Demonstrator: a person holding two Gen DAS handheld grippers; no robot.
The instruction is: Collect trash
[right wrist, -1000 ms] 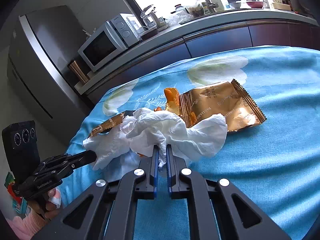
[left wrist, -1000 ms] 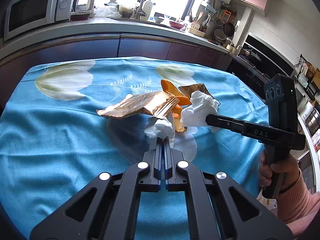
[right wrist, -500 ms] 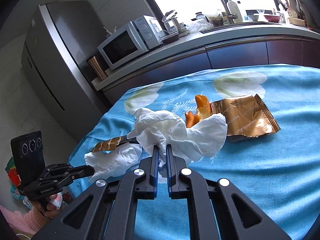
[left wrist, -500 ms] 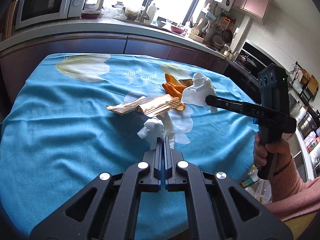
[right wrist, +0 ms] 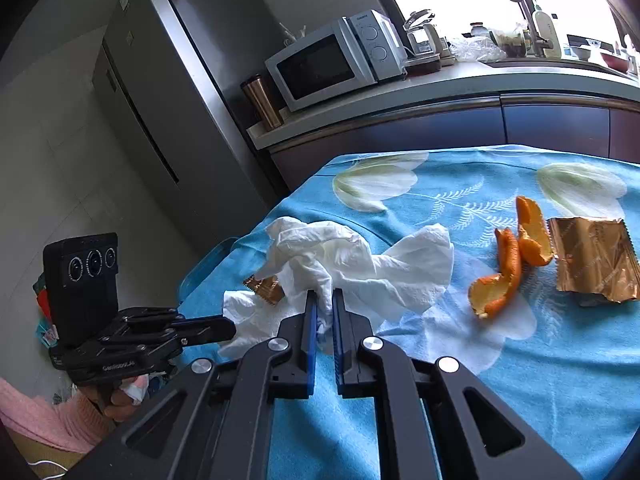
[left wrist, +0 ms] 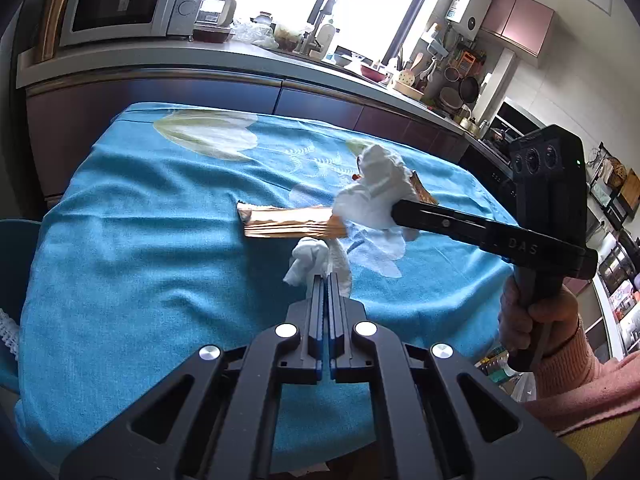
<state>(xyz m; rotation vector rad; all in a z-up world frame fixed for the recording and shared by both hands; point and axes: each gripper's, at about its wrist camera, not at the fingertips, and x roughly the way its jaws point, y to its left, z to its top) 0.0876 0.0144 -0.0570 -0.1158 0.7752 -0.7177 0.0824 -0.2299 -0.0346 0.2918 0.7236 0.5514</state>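
Two grippers, each clenched on tissue: left gripper pinches a small white wad at its tips, right gripper grips a bigger crumpled tissue. Gold wrapper just beyond left fingertips; orange peel and second foil wrapper right of right fingers on blue tablecloth.

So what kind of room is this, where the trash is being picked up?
Most likely a home kitchen. A microwave sits on the counter, a tall fridge stands beside it, and a sink tap rises by the window. The trash lies on a table with a blue floral cloth.
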